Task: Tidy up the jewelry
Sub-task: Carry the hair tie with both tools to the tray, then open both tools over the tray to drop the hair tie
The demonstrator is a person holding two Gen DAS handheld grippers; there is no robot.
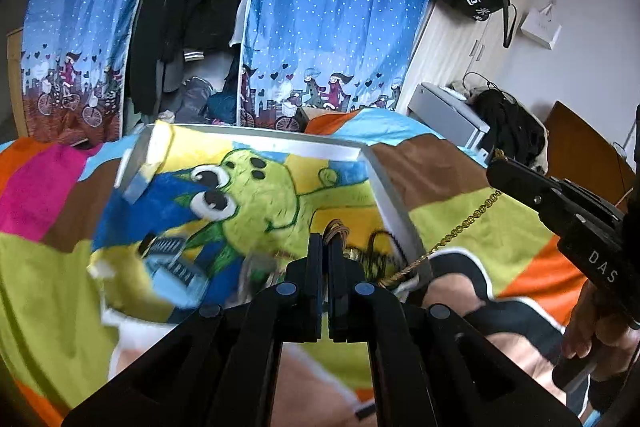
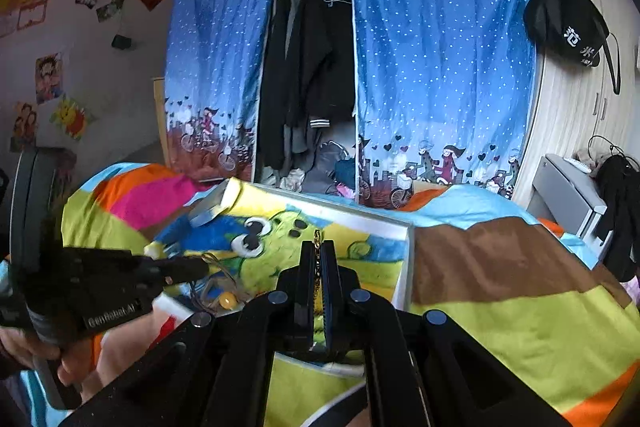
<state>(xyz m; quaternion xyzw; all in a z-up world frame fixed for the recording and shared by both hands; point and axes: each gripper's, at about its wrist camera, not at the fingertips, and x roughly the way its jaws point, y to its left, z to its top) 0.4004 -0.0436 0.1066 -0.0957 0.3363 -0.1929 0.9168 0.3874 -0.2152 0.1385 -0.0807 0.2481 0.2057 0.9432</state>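
1. We work over a bed [image 2: 520, 267] covered with a bright patchwork blanket, where a shallow white-rimmed tray [image 2: 408, 259] with a cartoon lining holds the jewelry.
2. Our right hand-held gripper [image 2: 318, 251] is pinched closed on a gold chain [image 1: 460, 227], which trails over the tray's right rim.
3. Our left hand-held gripper [image 1: 325, 243] is closed on a thin brownish cord necklace [image 2: 216, 279] lying inside the tray.
4. We judge the step to be separating the two pieces; the next move calls for lifting the chain clear without snagging.
5. Only the left view shows the chain's span; only the right shows the cord's yellow bead [image 2: 226, 301].
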